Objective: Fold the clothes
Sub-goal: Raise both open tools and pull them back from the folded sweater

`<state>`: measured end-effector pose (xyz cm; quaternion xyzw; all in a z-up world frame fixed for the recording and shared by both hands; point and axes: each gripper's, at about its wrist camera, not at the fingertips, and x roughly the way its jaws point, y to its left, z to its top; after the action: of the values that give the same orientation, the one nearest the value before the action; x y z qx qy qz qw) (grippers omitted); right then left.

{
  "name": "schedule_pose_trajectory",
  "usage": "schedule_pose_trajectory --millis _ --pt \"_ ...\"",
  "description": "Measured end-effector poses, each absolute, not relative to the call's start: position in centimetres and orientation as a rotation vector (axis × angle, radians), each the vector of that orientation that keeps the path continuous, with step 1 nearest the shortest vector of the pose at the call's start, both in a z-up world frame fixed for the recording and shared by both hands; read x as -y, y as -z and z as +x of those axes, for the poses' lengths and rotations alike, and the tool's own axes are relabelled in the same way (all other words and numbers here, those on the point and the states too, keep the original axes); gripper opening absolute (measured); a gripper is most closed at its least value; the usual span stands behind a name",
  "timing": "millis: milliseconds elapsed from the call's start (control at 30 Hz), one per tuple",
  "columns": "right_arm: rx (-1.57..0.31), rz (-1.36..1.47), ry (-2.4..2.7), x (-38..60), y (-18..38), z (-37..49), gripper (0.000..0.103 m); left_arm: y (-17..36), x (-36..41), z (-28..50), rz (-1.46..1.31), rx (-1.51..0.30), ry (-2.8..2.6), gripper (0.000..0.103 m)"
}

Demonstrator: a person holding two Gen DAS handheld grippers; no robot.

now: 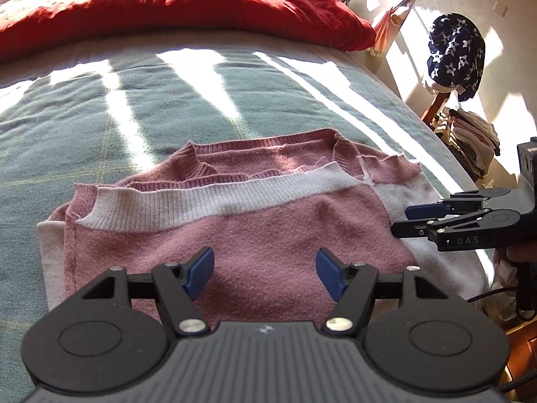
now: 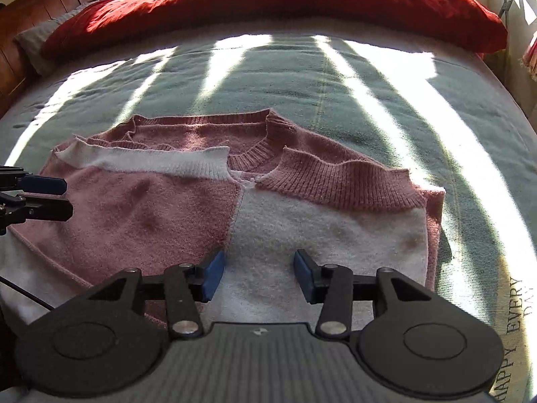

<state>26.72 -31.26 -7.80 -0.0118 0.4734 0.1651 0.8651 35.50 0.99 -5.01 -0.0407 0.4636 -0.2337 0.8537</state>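
Observation:
A pink and white knitted sweater [image 1: 268, 231] [image 2: 161, 215] lies folded on the green bed blanket, its ribbed hem turned up over the collar. My left gripper [image 1: 265, 273] hovers over the pink half near its front edge, jaws apart and nothing between the blue pads. My right gripper [image 2: 256, 277] stands over the white half, also open and holding nothing. In the left wrist view the right gripper [image 1: 401, 218] reaches in from the right edge. In the right wrist view the left gripper [image 2: 65, 196] shows at the left edge.
A red pillow [image 1: 188, 6] [image 2: 285, 3] lies across the far end of the bed. The green blanket [image 1: 117, 117] [image 2: 335, 80] is striped with sunlight. To the right of the bed hangs a dark star-patterned cloth [image 1: 454, 53] over a chair with stacked clothes [image 1: 473, 137].

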Motion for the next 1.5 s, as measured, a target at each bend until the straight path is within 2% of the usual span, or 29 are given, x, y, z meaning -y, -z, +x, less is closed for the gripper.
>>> schedule_pose_trajectory --millis 67,167,400,567,767,1233,1400,1500 --pt "-0.983 -0.022 -0.348 31.1 8.1 26.9 0.059 5.5 -0.8 35.4 -0.062 -0.966 0.498 0.067" --pt "-0.969 -0.027 -0.353 30.9 8.2 27.2 0.061 5.9 -0.5 35.3 -0.034 -0.947 0.501 0.067" --pt "-0.927 -0.023 -0.360 30.4 5.7 27.8 0.061 4.2 -0.6 36.1 -0.035 -0.946 0.475 0.067" --pt "-0.978 -0.077 -0.350 29.7 6.7 27.8 0.060 5.5 -1.3 36.0 0.040 -1.034 0.421 0.067" --pt "-0.964 0.006 -0.345 30.7 7.1 27.1 0.061 5.4 -2.4 36.0 -0.060 -1.021 0.399 0.070" --pt "-0.853 -0.041 -0.387 29.2 5.8 23.9 0.061 3.9 -1.5 34.6 -0.042 -0.922 0.408 0.073" --pt "-0.845 -0.064 -0.415 27.9 7.4 20.9 0.062 6.3 -1.7 32.4 -0.041 -0.933 0.393 0.074" --pt "-0.789 -0.090 -0.436 27.6 8.5 19.4 0.067 7.3 -1.8 31.2 -0.012 -0.852 0.399 0.074"
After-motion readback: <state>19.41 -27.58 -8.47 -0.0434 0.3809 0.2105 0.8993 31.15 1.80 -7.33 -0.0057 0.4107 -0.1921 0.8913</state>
